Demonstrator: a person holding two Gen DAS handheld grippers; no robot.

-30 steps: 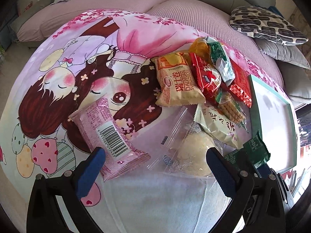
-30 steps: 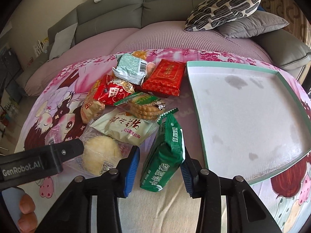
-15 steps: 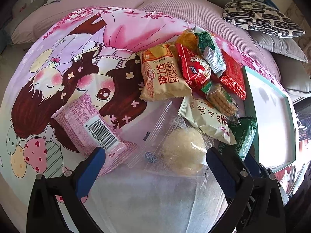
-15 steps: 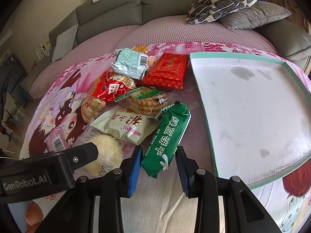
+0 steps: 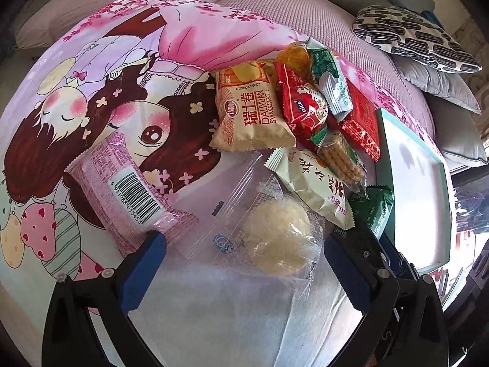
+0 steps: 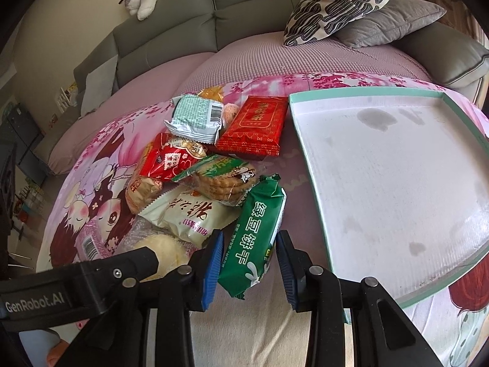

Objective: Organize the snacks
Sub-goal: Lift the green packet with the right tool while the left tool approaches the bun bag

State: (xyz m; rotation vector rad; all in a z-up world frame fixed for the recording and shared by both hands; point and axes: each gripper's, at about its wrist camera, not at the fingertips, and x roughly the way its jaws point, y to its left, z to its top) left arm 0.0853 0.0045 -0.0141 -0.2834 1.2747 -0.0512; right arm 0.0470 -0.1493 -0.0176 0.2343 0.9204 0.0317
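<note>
The right claw (image 6: 249, 263), jaws now parted around the released green biscuit pack (image 6: 255, 237), leaves it outside the tray (image 6: 308, 165); left claw (image 5: 241, 263) stays wide.

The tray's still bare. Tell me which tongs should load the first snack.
Right. Its tongs already straddle the green biscuit pack, pads close on both sides, and the tray lies just to their right. The left tongs stand wide open around the clear bun bag, farther from the tray.
</note>
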